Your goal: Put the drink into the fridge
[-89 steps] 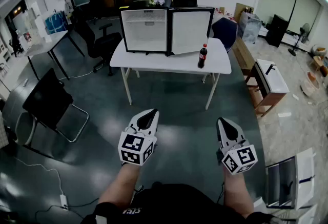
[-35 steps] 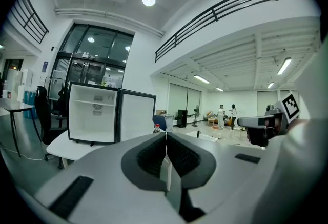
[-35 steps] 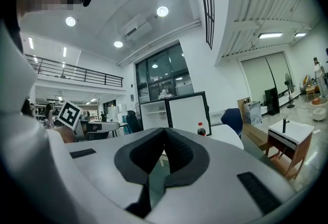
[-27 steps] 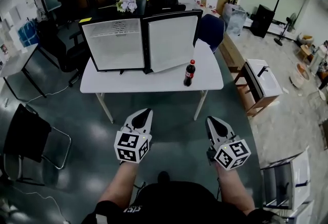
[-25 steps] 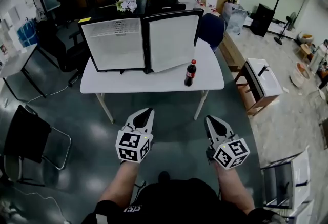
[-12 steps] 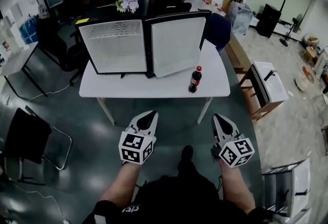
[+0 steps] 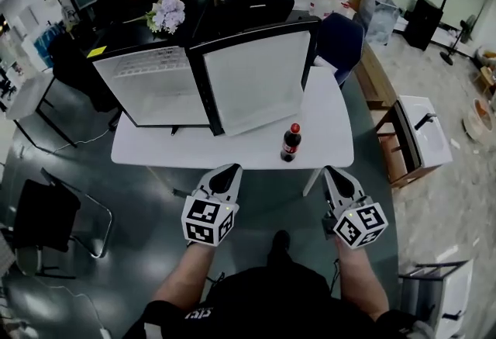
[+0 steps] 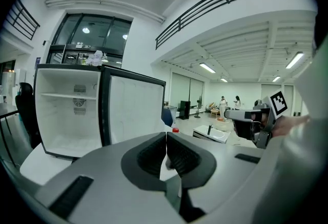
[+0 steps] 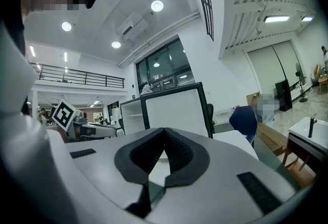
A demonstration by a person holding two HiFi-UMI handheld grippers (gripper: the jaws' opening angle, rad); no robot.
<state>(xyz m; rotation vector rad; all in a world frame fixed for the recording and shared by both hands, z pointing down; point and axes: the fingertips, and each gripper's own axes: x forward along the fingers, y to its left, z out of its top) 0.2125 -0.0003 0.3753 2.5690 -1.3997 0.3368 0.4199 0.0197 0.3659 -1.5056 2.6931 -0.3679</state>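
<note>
Not started | drink (image 7: 291, 143) sat untouched on table (image 7: 325, 128) | fridge (image 7: 151, 89) stood open | left gripper (image 7: 230, 169), right gripper (image 7: 330, 172): fingers closed, empty.

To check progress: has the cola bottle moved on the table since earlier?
No. The cola bottle still stands near the front edge of the table, right of the open fridge door.

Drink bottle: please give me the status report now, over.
Left gripper shut, empty; right gripper shut, empty. Drink bottle upright on table, beside open fridge door, untouched. Nothing seen between grippers and bottle.
</note>
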